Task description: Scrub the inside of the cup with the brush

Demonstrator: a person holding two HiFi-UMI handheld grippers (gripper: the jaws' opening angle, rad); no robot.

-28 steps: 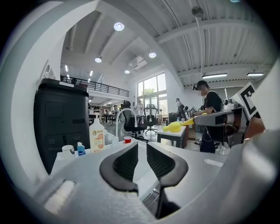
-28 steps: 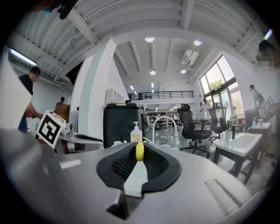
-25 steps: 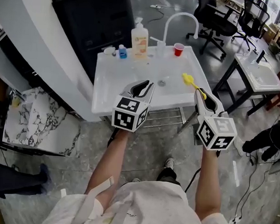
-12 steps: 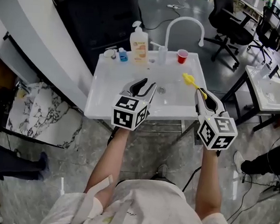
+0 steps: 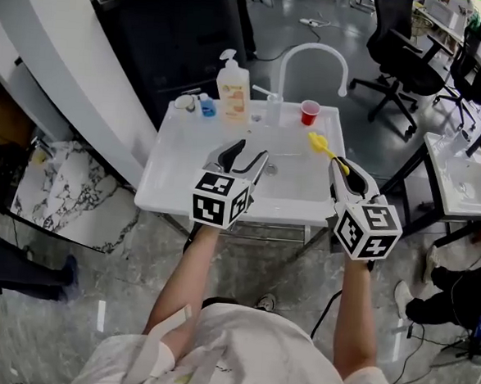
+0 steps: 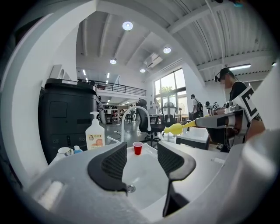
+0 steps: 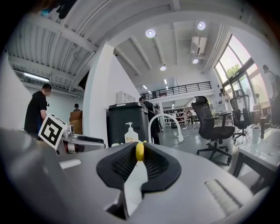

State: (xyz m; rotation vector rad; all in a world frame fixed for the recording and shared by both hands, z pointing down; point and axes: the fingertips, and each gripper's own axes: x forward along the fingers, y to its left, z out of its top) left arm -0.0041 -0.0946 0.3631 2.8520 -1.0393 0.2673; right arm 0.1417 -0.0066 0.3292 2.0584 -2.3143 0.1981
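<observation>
A small red cup (image 5: 309,112) stands upright on the back rim of the white sink (image 5: 176,174), to the right of the faucet; the left gripper view shows the cup (image 6: 138,148) far ahead between the jaws. My right gripper (image 5: 346,174) is shut on the handle of a yellow brush (image 5: 319,143), whose head points over the basin toward the cup. In the right gripper view the brush (image 7: 139,151) sits pinched between the pads. My left gripper (image 5: 245,156) hovers over the sink's front; its jaws have just been opening and hold nothing.
A curved white faucet (image 5: 316,57), a soap pump bottle (image 5: 233,84), a small blue bottle (image 5: 207,105) and a white mug (image 5: 184,103) line the sink's back. A black cabinet (image 5: 178,27) stands behind. Office chairs (image 5: 398,58) and a second sink table (image 5: 464,166) are at right.
Both grippers have come forward and now reach over the sink's front rim. The left jaws have spread apart from nearly shut. The brush stays in the right gripper.
</observation>
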